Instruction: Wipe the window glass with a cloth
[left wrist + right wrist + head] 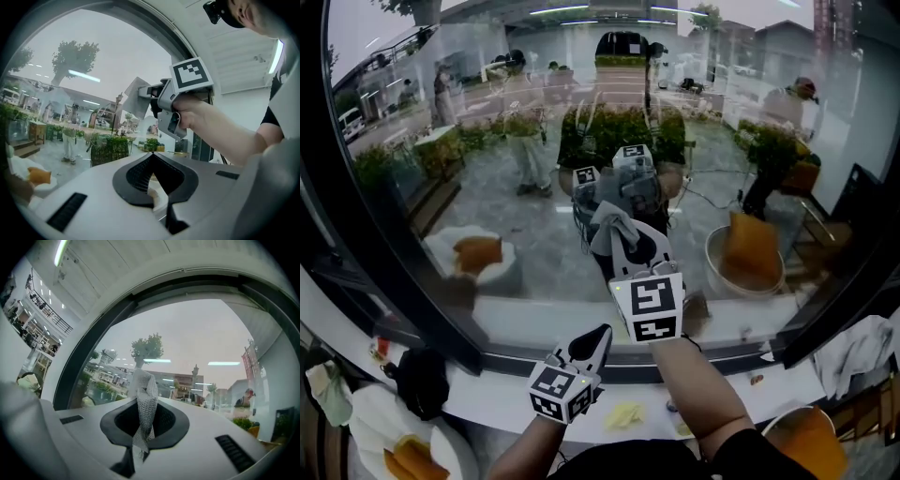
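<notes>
The window glass [506,141] fills the upper head view and mirrors the room. My right gripper [623,236] is raised close to the pane at the centre, shut on a grey mesh cloth [614,228]. In the right gripper view the cloth [144,404] stands bunched out of the closed jaws toward the glass [197,343]. My left gripper [602,332] is lower, just above the sill, its jaws together with nothing held. From the left gripper view the left gripper [152,155] points up at the right gripper [150,96] and the cloth [136,96].
A black window frame [412,281] runs down the left, with a white sill [487,394] below it. On the sill lie a yellow scrap [623,415] and a black object [422,380]. A plate of orange food [412,459] is at lower left, an orange bowl [811,441] and a white rag [858,352] at right.
</notes>
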A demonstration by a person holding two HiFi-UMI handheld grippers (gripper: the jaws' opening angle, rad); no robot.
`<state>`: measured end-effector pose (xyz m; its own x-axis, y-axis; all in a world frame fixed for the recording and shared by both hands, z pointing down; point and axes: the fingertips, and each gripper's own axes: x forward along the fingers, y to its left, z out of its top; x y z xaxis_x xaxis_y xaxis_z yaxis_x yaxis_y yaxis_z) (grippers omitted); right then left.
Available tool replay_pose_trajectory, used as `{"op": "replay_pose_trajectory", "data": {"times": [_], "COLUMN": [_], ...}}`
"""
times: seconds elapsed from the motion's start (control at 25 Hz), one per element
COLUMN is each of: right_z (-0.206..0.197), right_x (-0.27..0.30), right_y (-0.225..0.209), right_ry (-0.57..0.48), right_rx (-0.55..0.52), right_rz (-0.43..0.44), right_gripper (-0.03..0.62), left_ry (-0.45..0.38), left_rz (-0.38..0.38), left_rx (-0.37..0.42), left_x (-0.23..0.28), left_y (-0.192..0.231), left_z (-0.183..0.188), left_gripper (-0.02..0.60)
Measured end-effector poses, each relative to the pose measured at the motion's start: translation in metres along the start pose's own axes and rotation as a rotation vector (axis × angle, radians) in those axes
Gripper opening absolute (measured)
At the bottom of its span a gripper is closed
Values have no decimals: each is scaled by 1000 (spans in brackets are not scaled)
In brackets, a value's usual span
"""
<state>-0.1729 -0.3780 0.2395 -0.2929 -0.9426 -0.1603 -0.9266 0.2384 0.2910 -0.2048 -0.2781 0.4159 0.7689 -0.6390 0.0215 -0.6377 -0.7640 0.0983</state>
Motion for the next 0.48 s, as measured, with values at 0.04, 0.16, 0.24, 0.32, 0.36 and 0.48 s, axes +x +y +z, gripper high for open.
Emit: {"op": "replay_pose_trajectory", "data": {"times": [0.04,0.16,0.24,0.32,0.36,0.48], "right_z": [0,0,-1,-3,-4,-6], "right_x": [2,5,7,7,8,11], "right_y": [-1,-4,-5,-8,-9,-13], "right_ry": [4,11,16,28,34,41], "right_rx": [-10,-54,-92,-129,-142,-151], "right_rz": [-7,-29,-44,-61,-67,-74], "right_gripper": [41,41,41,41,41,41], "left_ry": [0,5,11,17,21,33], "left_rz": [-3,-4,-6,-5,-4,-6], "left_rx": [0,-3,0,1,2,19], "left_x": [1,2,3,4,5,6], "left_y": [0,0,0,0,0,3], "left_z": [1,2,0,-3,-4,-5], "left_gripper": [8,8,8,8,8,8]}}
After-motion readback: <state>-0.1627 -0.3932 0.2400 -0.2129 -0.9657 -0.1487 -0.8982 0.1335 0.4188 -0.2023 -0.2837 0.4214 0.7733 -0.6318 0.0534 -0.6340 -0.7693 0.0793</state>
